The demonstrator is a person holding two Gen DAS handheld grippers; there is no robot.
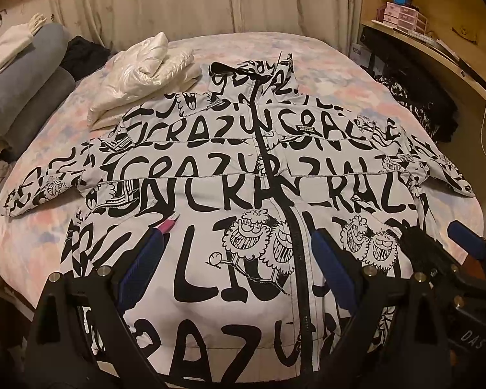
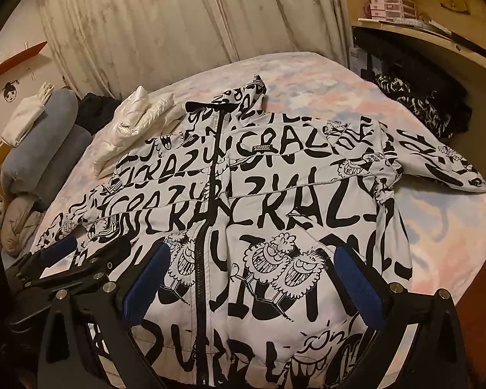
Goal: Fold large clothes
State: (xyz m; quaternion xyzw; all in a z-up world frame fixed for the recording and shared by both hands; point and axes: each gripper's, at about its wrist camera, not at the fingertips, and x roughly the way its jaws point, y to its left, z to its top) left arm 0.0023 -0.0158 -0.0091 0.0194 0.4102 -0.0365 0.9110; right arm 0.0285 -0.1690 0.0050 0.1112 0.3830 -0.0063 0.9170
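We see a large white jacket covered in black lettering and cartoon faces, spread front-up and flat across the bed, its black zipper closed and running up the middle to the collar at the far end. Both sleeves lie stretched out to the sides, one toward each edge of the bed. Our left gripper hovers over the lower left half of the jacket with its jaws wide apart and nothing between the blue pads; a small pink tag shows on the fabric just past the tip of its left finger. Our right gripper hangs over the lower right half, beside the left one, its jaws equally wide and empty, with the two grinning cartoon faces showing between them. From the right wrist view the left gripper appears at the lower left, just beside ours. A folded white puffy jacket rests on the bed at the far left, touching the printed jacket's shoulder. Grey pillows are stacked off the left side, curtains hang behind, and a wooden shelf stands to the right.
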